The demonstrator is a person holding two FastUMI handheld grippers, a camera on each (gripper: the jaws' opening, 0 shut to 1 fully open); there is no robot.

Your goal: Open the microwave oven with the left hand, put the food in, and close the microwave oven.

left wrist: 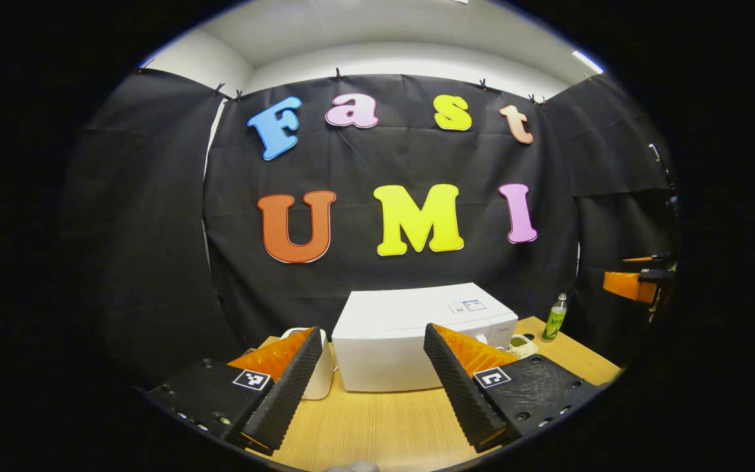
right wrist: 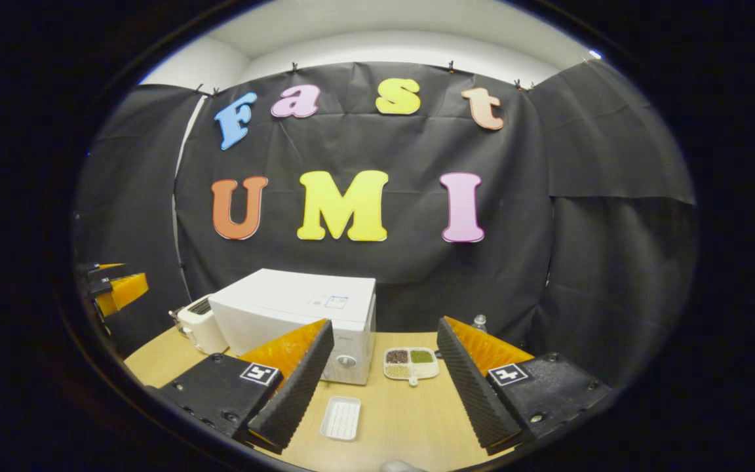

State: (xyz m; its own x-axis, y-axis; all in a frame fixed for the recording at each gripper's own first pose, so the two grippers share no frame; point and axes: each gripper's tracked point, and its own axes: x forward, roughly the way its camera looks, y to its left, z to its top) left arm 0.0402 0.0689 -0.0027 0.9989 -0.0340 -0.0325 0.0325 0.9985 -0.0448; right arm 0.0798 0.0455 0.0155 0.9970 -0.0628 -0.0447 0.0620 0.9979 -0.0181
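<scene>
I am holding my left gripper (left wrist: pixel 372 387) wide open and empty, hovering short of the microwave oven (left wrist: pixel 417 334), which is sitting closed near the back of the wooden table (left wrist: pixel 377 426). Just left of the microwave a white toaster (right wrist: pixel 199 328) is standing against its side. The microwave itself is a rigid, heavy box, so I am judging it will stay put while the door swings; I cannot make out a handle, so I am expecting to hook the door's edge beside the control knob (right wrist: pixel 346 360), on the microwave's right end.

Just right of the microwave the food, a small divided dish (right wrist: pixel 410 364) of grains, is lying flat: light, stiff, easy to spill, best pinched by its rim and kept level. In front of the microwave an empty white tray (right wrist: pixel 341 417) is resting. My right gripper (right wrist: pixel 381 387) is also gaping wide, holding nothing, well short of the dish. Behind the dish a green bottle (left wrist: pixel 554 318) is standing.
</scene>
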